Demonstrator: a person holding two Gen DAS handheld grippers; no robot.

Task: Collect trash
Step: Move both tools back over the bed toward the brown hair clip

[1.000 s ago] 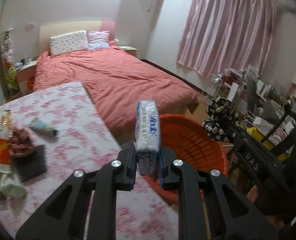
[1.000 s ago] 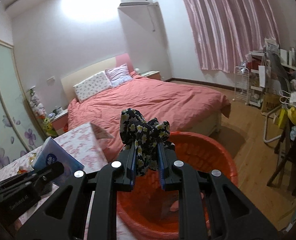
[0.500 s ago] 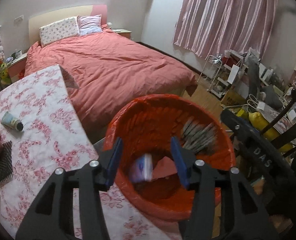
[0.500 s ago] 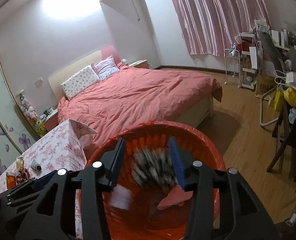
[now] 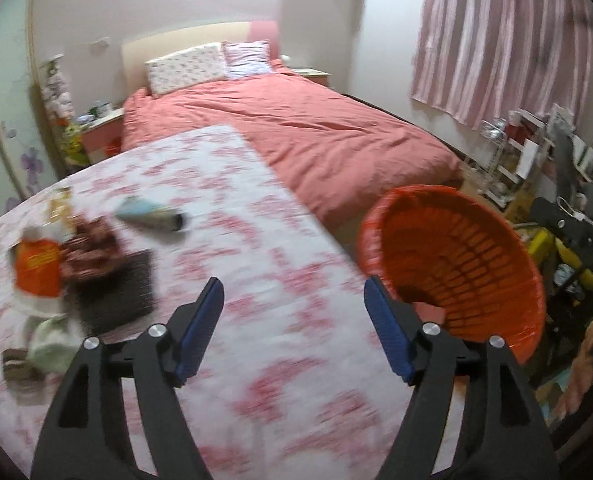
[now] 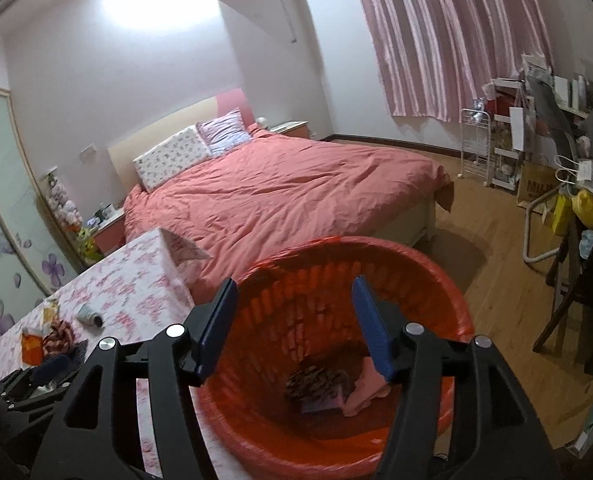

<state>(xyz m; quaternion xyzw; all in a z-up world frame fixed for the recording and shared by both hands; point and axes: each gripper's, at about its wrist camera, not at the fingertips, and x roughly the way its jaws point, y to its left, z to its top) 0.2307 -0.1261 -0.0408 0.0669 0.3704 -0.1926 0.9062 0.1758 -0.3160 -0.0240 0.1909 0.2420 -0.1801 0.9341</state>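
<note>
Jaws of left gripper (image 5: 292, 330) and right gripper (image 6: 290, 322) just spread apart, both released, nothing between. Dropped black floral fabric bundle (image 6: 314, 380) and flat packet (image 6: 322, 404) now inside round orange plastic basket (image 6: 436, 280). More litter on floral-clothed worktop (image 5: 280, 320): pale tube (image 5: 150, 218), orange packet (image 5: 36, 266).

Right gripper (image 6: 292, 322), jaws just opened and empty, over orange basket (image 6: 424, 264) holding floral cloth (image 6: 314, 380), pink scrap (image 6: 366, 390).

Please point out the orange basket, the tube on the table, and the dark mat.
orange basket (image 6: 436, 276), right wrist view, far rim.
tube (image 5: 148, 216), left wrist view, middle of body.
dark mat (image 5: 116, 292), left wrist view, centre.
</note>
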